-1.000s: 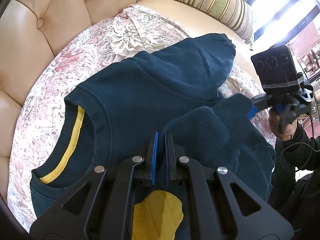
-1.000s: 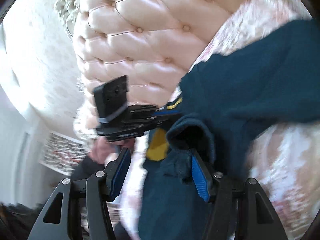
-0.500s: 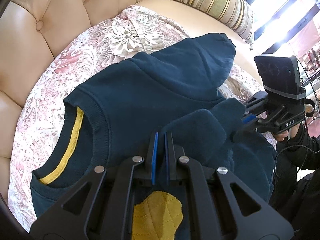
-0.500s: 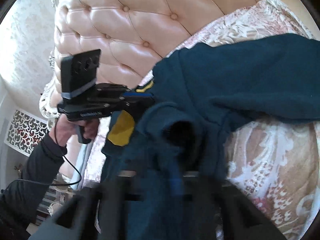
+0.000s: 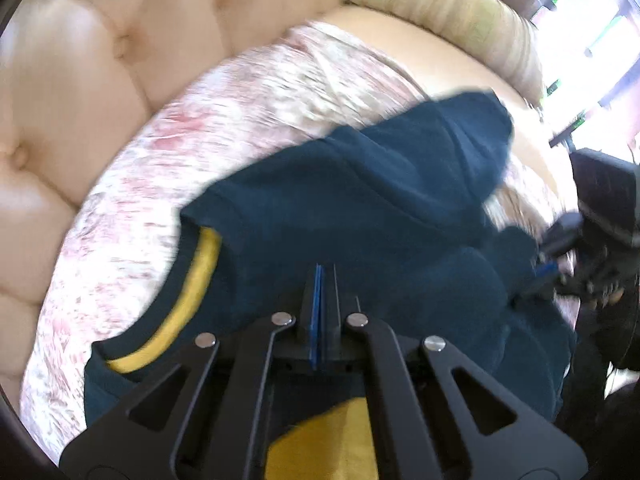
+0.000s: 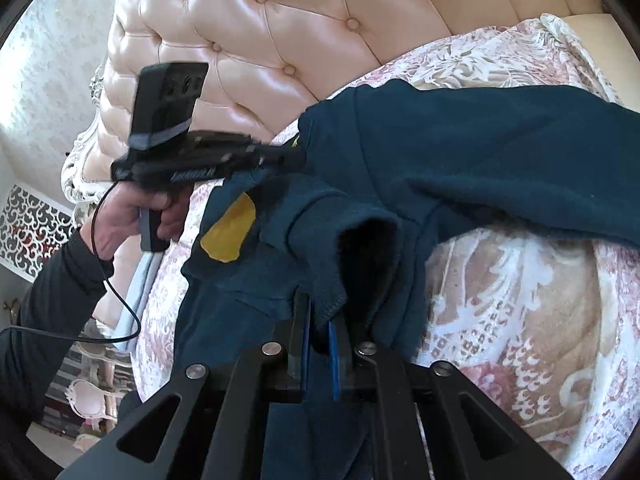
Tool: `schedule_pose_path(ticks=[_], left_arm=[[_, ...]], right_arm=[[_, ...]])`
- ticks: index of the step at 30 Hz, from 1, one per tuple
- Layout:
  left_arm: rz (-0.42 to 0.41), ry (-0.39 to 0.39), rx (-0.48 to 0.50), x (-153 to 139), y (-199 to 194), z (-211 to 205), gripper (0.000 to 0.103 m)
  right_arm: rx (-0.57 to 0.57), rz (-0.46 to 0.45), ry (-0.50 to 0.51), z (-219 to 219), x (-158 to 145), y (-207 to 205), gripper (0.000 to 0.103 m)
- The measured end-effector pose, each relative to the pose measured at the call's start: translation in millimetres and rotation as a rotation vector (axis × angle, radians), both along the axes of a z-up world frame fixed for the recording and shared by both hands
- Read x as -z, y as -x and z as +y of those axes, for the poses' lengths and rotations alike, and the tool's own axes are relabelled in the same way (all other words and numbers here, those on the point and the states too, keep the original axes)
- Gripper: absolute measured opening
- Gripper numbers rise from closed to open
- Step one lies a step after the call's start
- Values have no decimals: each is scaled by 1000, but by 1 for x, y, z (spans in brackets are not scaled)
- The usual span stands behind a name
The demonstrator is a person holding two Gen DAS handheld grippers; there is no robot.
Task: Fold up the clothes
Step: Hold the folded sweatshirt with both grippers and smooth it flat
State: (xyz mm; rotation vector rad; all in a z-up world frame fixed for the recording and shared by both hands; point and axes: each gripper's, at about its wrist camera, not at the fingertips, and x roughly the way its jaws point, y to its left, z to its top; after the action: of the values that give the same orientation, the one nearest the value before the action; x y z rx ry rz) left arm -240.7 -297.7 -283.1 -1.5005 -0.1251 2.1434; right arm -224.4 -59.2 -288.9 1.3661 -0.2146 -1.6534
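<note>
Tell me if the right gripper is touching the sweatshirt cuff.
Touching. In the right wrist view the right gripper has its blue pads closed on the edge of the dark blue sweatshirt cuff, with cloth pinched between them.

The sweatshirt [image 6: 460, 152] lies spread on the bedspread [image 6: 520, 320], which covers the bed in front of the tufted headboard [image 6: 280, 32]. A pillow [image 5: 452, 12] sits at the far end of the bed along the headboard, beyond the sweatshirt's outstretched sleeve [image 5: 460, 140]. The left hand-held gripper [image 5: 324, 280] is at the sweatshirt's collar end, nearest the headboard; the right hand-held gripper [image 6: 318, 316] is at a cuff [image 6: 360, 252] folded over the body, farther from it
</note>
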Motion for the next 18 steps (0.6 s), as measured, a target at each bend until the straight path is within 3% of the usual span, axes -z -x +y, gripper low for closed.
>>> schedule_pose_path(ticks=[5,9,10,12,18], left_arm=[[45,-17,-13,-12,-4,-1,3],[26,-57,25,-17,-3,0,8],[10,-42,45,-15,-3,2,10],[-8,-11,74,-10,-5,7,32],[-18,0,164,-4,-11,28,35]], right_arm=[[9,-1,-13,0,2,1,7],[21,-5,-9,-2,2,3,7],[24,-9,-9,-1,3,3,7],[25,-13,-8,0,3,5,7],[26,-26,-1,3,4,8,7]])
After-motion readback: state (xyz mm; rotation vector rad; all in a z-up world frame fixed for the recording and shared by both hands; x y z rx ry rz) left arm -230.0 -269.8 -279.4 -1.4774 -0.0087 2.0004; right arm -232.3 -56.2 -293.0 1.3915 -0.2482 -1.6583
